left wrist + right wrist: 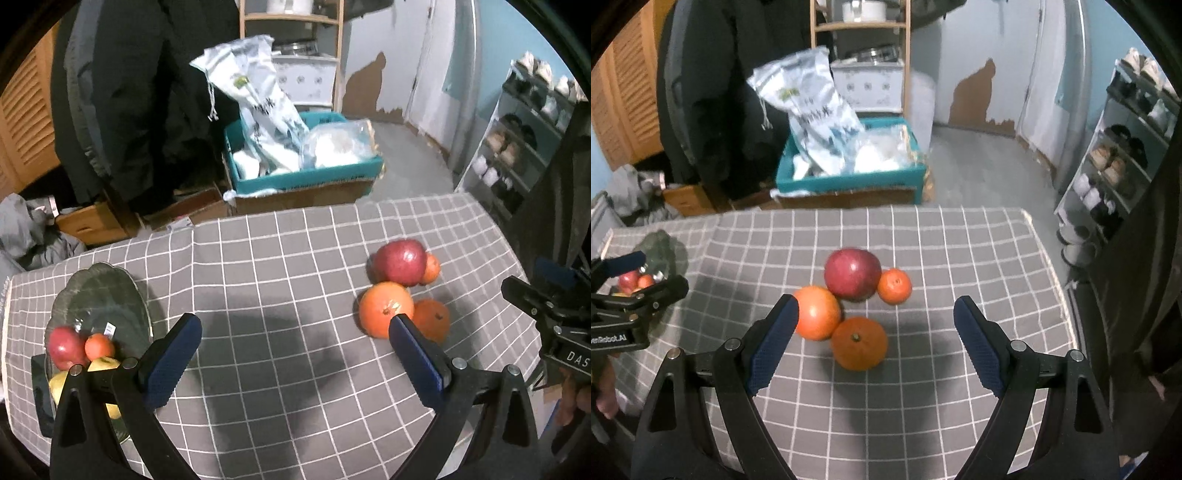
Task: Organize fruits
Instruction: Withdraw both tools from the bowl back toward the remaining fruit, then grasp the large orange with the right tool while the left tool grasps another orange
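On the grey checked tablecloth (277, 266) a cluster of fruit lies at the right: a red apple (852, 274), a large orange (818, 313), a second orange (860, 343) with its stem up, and a small tangerine (894, 285). My right gripper (876, 317) is open, just short of this cluster, with nothing between its fingers. A dark glass plate (99, 299) at the left holds a red apple (65, 347), a small orange (99, 346) and yellow fruit (103, 363). My left gripper (295, 334) is open over bare cloth between plate and cluster.
Beyond the table's far edge stands a teal crate (306, 177) with white bags on a cardboard box. A dark coat (140, 92) hangs at back left. A shoe rack (517, 147) lines the right wall. The table's right edge drops off close to the fruit cluster.
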### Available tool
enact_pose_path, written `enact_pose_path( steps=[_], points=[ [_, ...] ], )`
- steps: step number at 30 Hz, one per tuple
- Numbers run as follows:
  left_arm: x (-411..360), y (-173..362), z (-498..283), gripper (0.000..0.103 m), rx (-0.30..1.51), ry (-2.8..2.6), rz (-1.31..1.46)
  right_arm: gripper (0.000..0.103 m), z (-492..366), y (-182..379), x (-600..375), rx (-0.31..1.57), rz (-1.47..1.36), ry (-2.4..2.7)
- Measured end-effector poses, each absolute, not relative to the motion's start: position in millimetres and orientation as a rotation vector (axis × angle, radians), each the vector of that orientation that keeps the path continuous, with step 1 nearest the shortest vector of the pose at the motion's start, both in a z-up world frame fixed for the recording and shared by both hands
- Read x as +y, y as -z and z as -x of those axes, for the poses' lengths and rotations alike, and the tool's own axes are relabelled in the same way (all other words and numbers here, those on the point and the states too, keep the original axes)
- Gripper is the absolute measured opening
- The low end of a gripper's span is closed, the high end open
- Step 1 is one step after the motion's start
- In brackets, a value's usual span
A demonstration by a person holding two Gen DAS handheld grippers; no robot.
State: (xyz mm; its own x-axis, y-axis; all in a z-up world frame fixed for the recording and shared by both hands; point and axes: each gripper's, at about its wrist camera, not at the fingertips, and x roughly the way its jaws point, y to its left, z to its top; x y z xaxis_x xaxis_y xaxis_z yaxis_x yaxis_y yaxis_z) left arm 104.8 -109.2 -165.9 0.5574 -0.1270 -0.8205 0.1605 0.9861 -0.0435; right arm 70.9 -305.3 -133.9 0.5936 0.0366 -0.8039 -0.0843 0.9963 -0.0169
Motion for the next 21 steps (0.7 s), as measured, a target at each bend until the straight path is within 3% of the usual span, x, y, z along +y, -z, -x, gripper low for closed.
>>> enact_pose_path(
  steps=[21],
  points=[
    [-125,249,-131,0.102,1.126,0.17,-0.077,0.085,-103,241,-300,1.206,0.04,-0.125]
  ],
)
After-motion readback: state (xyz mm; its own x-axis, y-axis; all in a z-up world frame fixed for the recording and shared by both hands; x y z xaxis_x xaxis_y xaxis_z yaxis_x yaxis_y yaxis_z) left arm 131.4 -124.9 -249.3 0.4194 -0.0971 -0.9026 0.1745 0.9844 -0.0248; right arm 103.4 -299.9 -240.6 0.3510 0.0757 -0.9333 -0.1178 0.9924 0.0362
